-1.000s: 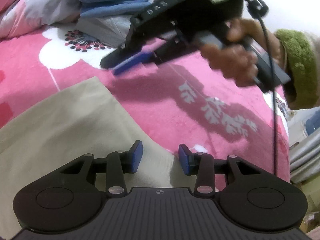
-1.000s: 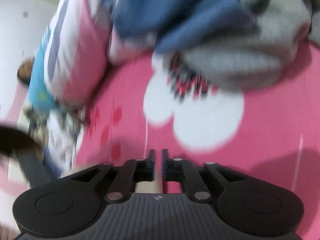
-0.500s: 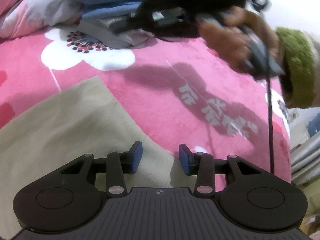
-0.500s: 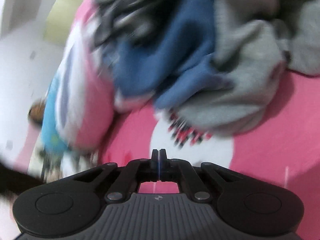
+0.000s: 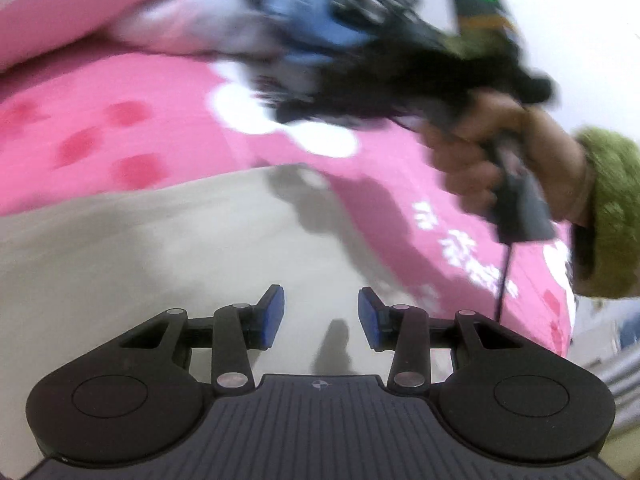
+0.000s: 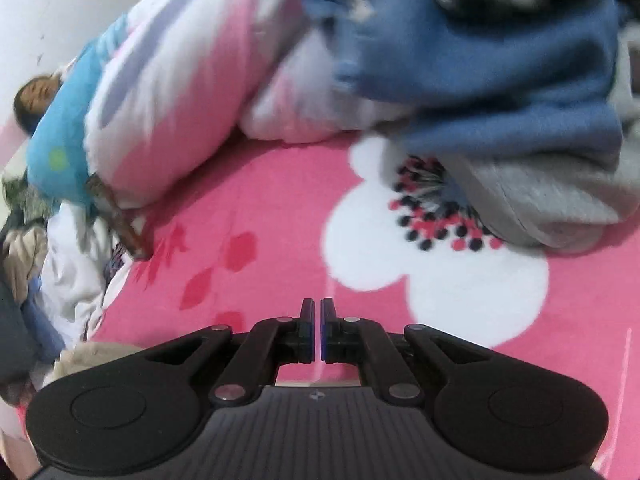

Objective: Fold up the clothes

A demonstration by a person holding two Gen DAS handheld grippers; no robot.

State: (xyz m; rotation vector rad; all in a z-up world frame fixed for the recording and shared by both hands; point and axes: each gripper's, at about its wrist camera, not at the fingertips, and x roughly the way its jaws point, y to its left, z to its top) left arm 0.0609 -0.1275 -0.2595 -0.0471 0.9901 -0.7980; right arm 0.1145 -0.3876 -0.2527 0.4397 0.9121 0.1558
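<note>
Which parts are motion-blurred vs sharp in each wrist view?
Left wrist: own left tool sharp, right tool and hand smeared, beige cloth soft. Right wrist: own right tool sharp, blue garment and grey garment smeared.

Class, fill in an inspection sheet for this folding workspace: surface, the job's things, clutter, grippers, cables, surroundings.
Surface: pink fleece blanket with white flower prints.
Job's things: flat beige cloth garment under the left gripper; heap with a blue knit sweater and a grey garment.
Clutter: rolled pink-and-white quilt.
Grippers: left gripper open, empty; right gripper shut, nothing between its jaws.
Cables: black cable hanging from the right gripper's handle.
Surroundings: white wall; a person lying beyond the quilt.
</note>
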